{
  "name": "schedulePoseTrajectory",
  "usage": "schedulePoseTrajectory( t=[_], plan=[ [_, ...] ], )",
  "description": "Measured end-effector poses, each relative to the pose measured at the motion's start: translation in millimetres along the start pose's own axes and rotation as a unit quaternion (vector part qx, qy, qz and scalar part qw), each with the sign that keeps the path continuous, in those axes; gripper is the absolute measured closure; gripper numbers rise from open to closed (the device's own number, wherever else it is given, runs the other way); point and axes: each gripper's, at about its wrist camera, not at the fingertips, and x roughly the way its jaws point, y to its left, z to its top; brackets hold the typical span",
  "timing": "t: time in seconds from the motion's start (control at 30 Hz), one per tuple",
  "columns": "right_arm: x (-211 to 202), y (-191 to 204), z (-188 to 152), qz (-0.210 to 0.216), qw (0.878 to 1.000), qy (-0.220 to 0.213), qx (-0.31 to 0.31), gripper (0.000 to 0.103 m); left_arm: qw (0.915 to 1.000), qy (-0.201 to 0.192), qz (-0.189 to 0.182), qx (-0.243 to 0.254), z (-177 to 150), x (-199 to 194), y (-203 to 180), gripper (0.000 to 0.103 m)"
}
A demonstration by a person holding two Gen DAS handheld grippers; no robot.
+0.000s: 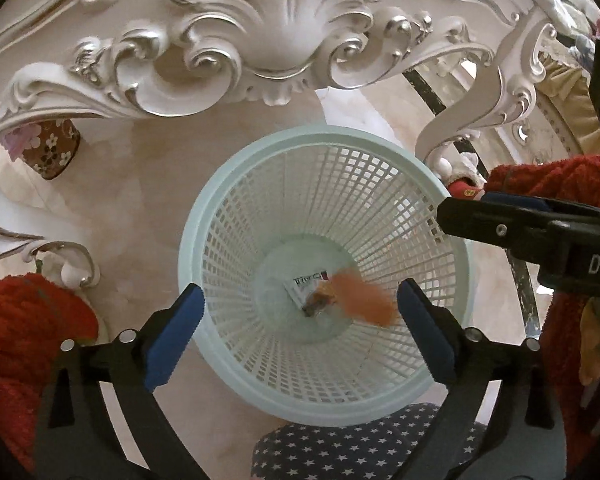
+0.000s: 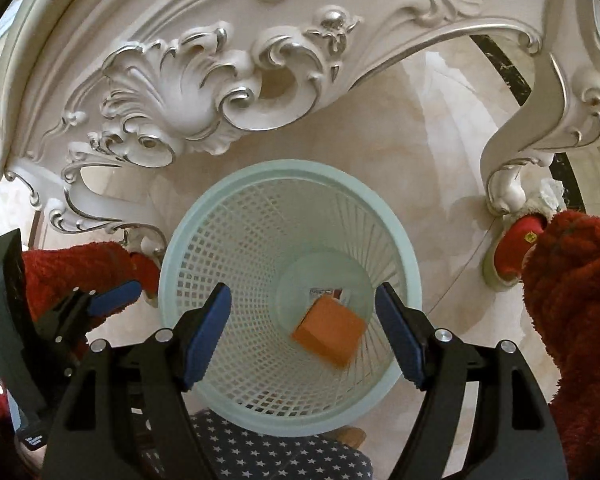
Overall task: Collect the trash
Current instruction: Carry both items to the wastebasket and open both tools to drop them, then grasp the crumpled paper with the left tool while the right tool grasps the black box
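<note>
tongs wide over the bin, scraps falling

the main risk i saw was a miss. the orange piece (image 2: pixel 329 335) was inside the bin (image 1: pixel 204 216), low against the mesh wall and looking blurred in the left view, so i judged it to be dropping, not yet settled. if it caught the wall and bounced, or if the light bin got nudged by my tongs, it could tip on the smooth floor (image 1: pixel 148 168) and spill the wrapper (image 1: pixel 306 286) already lying at the bottom. the carved table leg (image 1: pixel 456 120) stood just beside the rim, so a careless lift could also knock against it.

my left tongs (image 1: pixel 300 324) hung above the bin mouth, pointing steeply down, jaws spread wide with nothing between the pads. my right tongs (image 2: pixel 302 334) did the same from the other side, also tilted steeply down, jaws apart and empty, the orange piece showing below between them but untouched. in the left view the right tongs reached in over the rim at the right. my red sleeves (image 1: pixel 24 320) framed both sides.
</note>
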Motion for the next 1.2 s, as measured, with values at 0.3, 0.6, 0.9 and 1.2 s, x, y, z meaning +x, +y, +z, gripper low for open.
schedulePoseTrajectory(
  t=[0.3,0.6,0.9,1.2],
  plan=[
    [-4.3,0.4,3.9,-0.001,1.000,-0.019,0.005,0.020,0.9995,-0.015,-0.020,-0.018,-3.6,-4.0,9.6,0.007],
    [-90.1,4.5,-5.2,0.018,0.987,-0.157,-0.018,0.020,0.9885,-0.151,-0.002,0.010,-9.7,-95.1,3.6,0.007],
    [-201.9,12.4,123.3,-0.041,0.935,-0.333,-0.119,0.020,0.9589,-0.271,0.081,-0.019,95.3,-202.0,5.2,0.007],
    [-140.2,23.5,254.7,-0.084,0.939,-0.241,-0.231,0.020,0.9640,-0.227,0.119,-0.071,192.7,-161.5,28.2,0.007]
  ],
)
